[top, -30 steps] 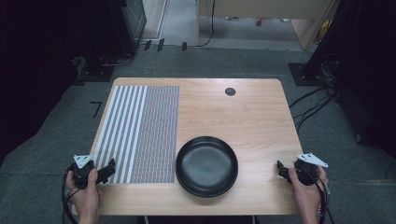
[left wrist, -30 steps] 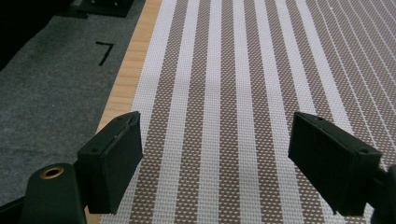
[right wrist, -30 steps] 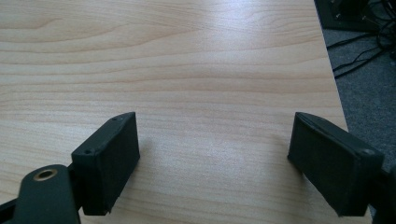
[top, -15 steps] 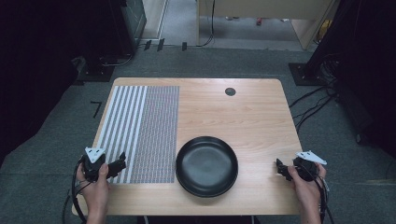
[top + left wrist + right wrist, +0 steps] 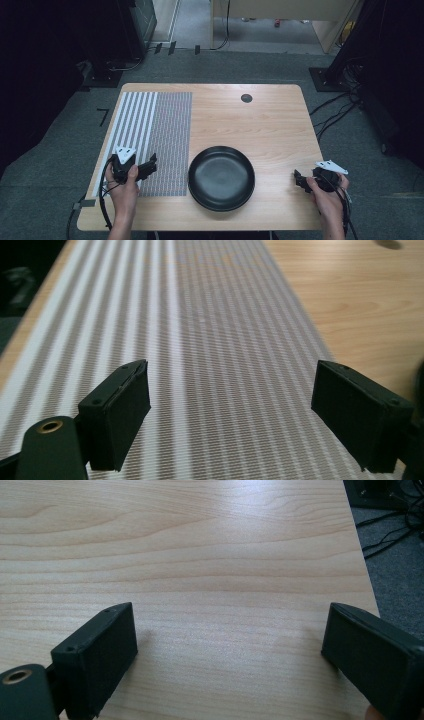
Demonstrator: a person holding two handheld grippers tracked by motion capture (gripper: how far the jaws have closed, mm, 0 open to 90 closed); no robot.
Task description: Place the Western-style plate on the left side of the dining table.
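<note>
Over the near end of the striped mat (image 5: 150, 140), the left gripper (image 5: 148, 166) hovers with its jaws spread wide and nothing between them, having moved in from the table's near left corner onto the cloth within the last second. Just beside the mat lies the black plate (image 5: 221, 177), untouched at the near middle of the wooden table (image 5: 260, 125). Farther right, the right gripper (image 5: 299, 180) rests near the edge, likewise released and barely shifted, so the mat looks like the left gripper's target.
</note>
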